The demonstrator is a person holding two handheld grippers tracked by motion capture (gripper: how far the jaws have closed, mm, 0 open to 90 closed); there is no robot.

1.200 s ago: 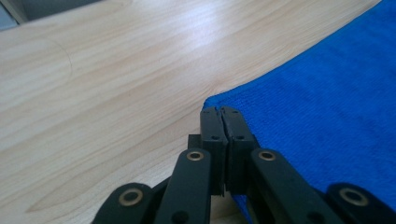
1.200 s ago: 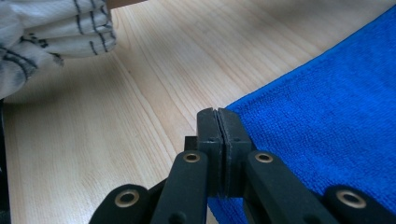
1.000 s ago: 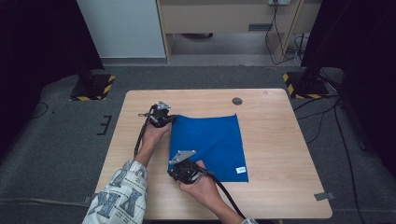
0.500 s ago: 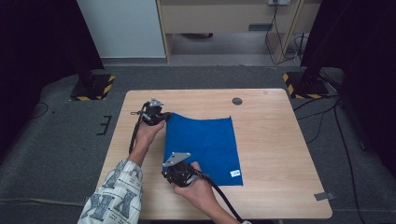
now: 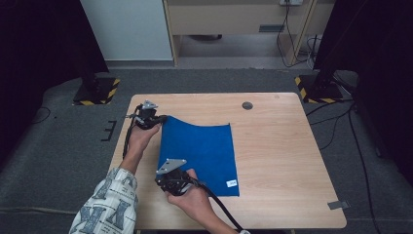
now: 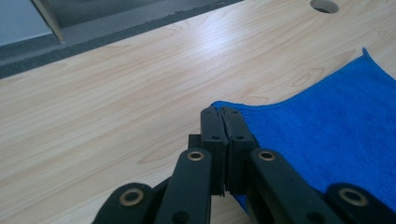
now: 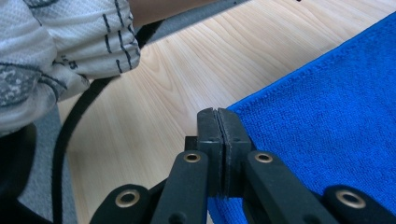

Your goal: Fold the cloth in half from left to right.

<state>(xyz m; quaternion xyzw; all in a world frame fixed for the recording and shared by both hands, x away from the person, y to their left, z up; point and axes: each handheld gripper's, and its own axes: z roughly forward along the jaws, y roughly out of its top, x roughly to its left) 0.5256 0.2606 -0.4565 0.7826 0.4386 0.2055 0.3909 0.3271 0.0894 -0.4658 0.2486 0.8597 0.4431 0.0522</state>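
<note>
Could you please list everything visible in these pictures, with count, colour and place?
cloth: one, blue, on the table's middle left, its two left corners pinched and its far left corner lifted
label: one, white, at the cloth's near right corner
table: one, light wood, centre of the room
cable hole: one, dark, near the table's far edge
stand bases: two, black with yellow stripes, on the grey floor beside the table's far corners
left gripper: one, black, shut on the cloth's far left corner
right gripper: one, black, shut on the cloth's near left corner
sleeve: one, white patterned, bottom left
</note>
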